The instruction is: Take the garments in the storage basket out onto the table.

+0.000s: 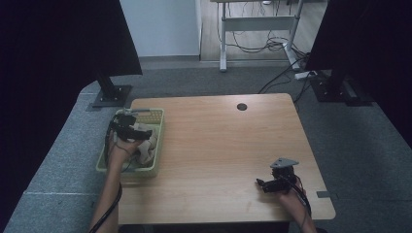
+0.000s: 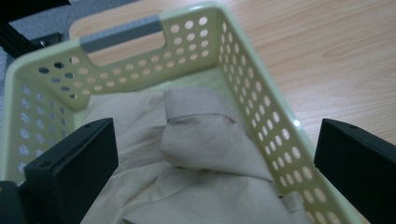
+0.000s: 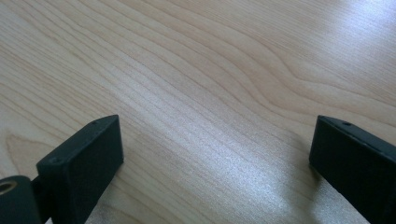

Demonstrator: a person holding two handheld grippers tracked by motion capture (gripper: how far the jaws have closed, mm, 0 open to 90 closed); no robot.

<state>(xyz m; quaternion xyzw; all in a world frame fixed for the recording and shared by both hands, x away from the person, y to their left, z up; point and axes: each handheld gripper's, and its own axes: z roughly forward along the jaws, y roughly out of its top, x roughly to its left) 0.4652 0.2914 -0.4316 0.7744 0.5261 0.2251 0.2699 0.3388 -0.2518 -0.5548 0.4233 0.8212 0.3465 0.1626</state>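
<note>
Beige cloth (image 2: 196,158) lies crumpled inside a pale green basket (image 2: 261,112), and it covers most of the basket floor. In the left gripper view the cloth sits in the lower middle of the frame, with one fold rising in the centre and a flatter part toward the left wall. The basket has many round holes in its walls and a grey bar (image 2: 122,32) at the handle cut-out on the far wall, in the upper left of that frame.

In the high view the basket (image 1: 158,127) stands at the left edge of the wooden table (image 1: 223,145), in the middle left of the frame, and the cloth (image 1: 145,148) is visible inside it. The left gripper (image 1: 127,125) hangs over the basket, above the cloth. In its own view the two black jaws stand wide apart, one at the lower left and one at the lower right of the frame, and nothing is between them; the cloth lies below and between them, but I cannot tell if they touch it.

The right gripper (image 1: 265,183) is in the lower right of the high view, low over bare table, well apart from the basket. Its jaws are also wide open and hold nothing, with only wood grain between them in the right gripper view.
</note>
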